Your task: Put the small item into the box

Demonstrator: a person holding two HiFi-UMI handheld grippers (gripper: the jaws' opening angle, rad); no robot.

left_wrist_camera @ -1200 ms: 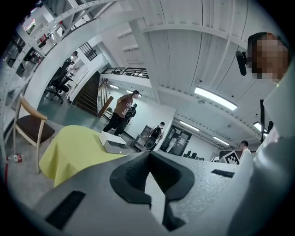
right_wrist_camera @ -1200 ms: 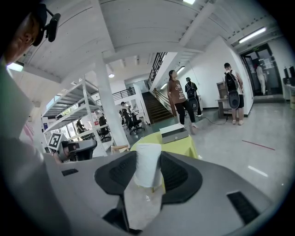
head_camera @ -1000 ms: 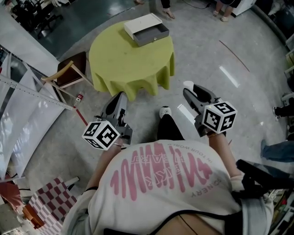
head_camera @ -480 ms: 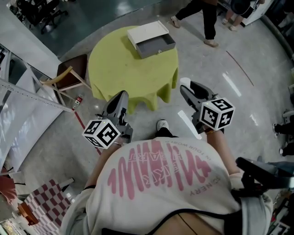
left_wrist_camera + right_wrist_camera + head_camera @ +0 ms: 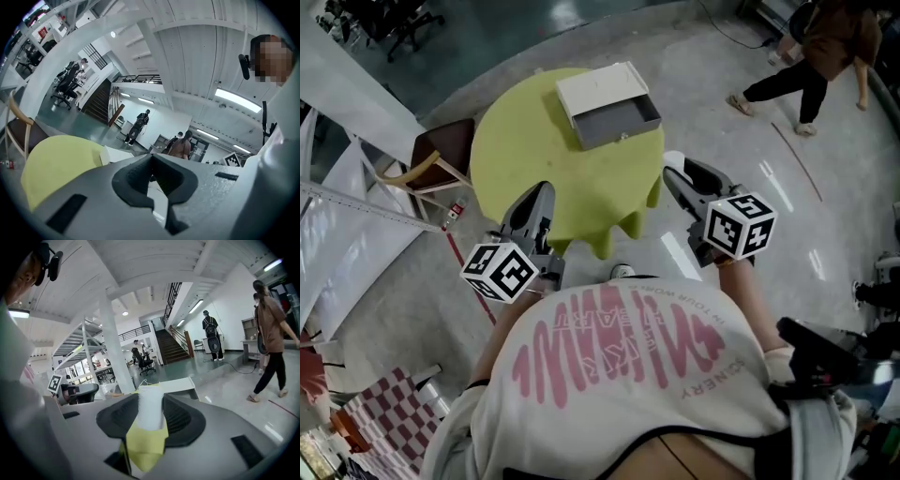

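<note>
A grey open box with a white lid sits at the far side of a round yellow-green table. My right gripper hangs off the table's near right edge, shut on a small white cylinder. The right gripper view shows that cylinder upright between the pads, with the box beyond it. My left gripper is shut and holds nothing, over the table's near left edge. Its view shows the jaws together above the table.
A wooden chair stands at the table's left side. White boards lean along the left. A person walks across the floor at the top right. A checkered red-and-white object lies at the bottom left.
The table and box have come nearer, and both grippers now reach its near edge. The walking person has moved right across the floor. Both grips are unchanged.
</note>
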